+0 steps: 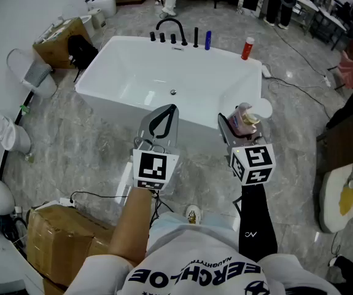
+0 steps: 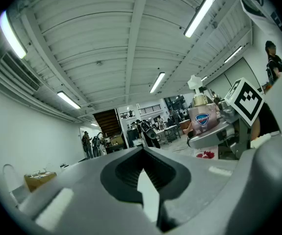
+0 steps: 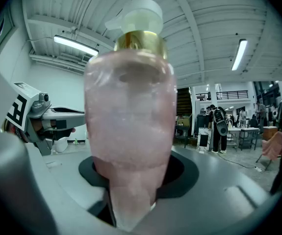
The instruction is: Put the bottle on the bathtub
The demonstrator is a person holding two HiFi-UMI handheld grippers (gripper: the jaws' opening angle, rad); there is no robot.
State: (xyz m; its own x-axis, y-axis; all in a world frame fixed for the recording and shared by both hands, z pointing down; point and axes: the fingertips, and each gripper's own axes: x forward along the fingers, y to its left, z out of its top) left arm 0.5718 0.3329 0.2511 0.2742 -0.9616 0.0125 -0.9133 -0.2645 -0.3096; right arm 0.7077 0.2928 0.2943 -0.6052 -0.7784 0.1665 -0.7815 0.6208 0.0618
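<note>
While we grip the pink pump bottle [image 1: 245, 119] upright in the right gripper [image 1: 240, 128], jaws clamped on its lower body, it hangs near the white bathtub's [image 1: 133, 40] near right corner, not yet set down. The left gripper [image 1: 162, 120] is pinched together on nothing (just along for the ride). We'd carry the bottle in level, pick a bare flat stretch of rim, seat the base fully, then ease the jaws apart so it doesn't topple.

Glossy smooth bathtub [image 1: 140, 65], translucent pink plastic bottle [image 3: 130, 116].
</note>
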